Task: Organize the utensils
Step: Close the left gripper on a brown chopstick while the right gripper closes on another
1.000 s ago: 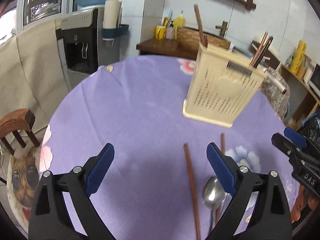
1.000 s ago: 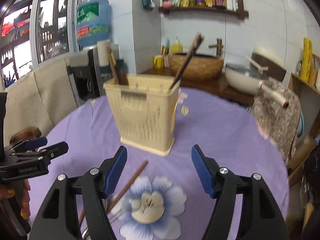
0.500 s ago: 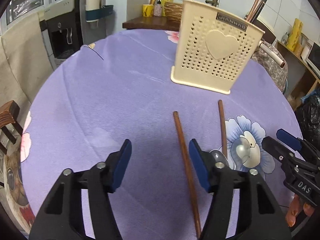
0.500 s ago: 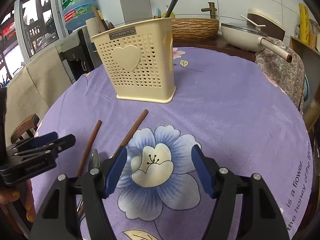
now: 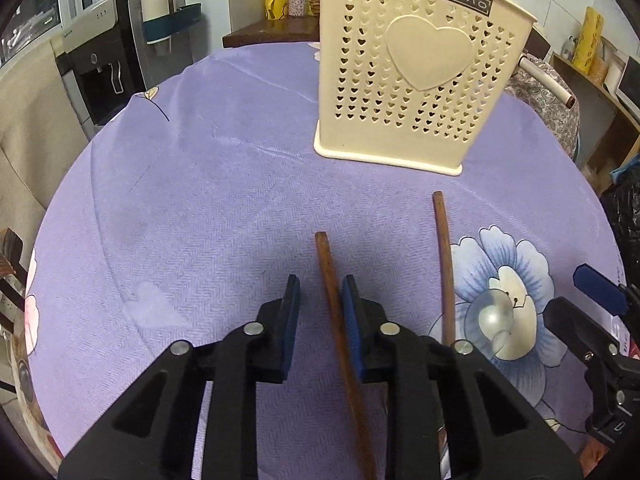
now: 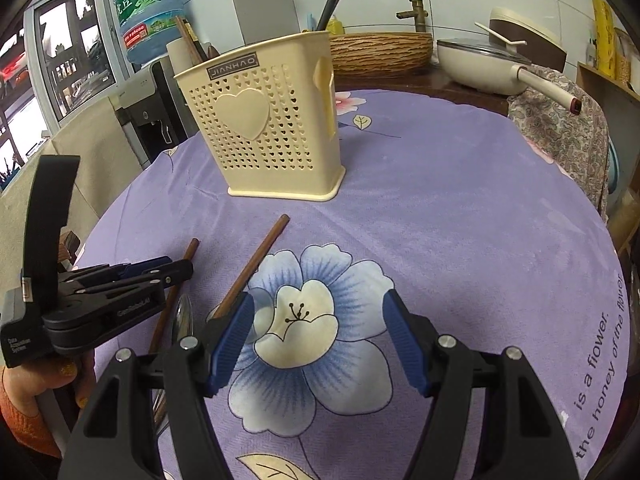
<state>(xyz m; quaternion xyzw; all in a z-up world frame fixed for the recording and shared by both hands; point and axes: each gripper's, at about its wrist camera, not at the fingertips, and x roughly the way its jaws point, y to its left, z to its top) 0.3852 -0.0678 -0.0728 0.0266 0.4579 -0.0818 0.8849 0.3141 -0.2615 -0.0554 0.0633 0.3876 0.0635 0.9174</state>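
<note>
A cream perforated utensil holder with a heart stands on the purple tablecloth; it also shows in the right wrist view, with several utensils in it. Two brown wooden sticks lie before it. My left gripper has narrowed around the nearer stick; the stick touches the right pad and a gap remains on the left. The second stick lies to the right, beside a metal spoon. My right gripper is open and empty above a flower print, next to the second stick.
The round table's cloth drops off at the edges. A water dispenser and a chair stand to the left. A counter with a pan and a basket lies behind the table.
Both grippers have come down towards the table. My left gripper's jaws have narrowed from wide open around the nearer stick. My right gripper has stayed open.
</note>
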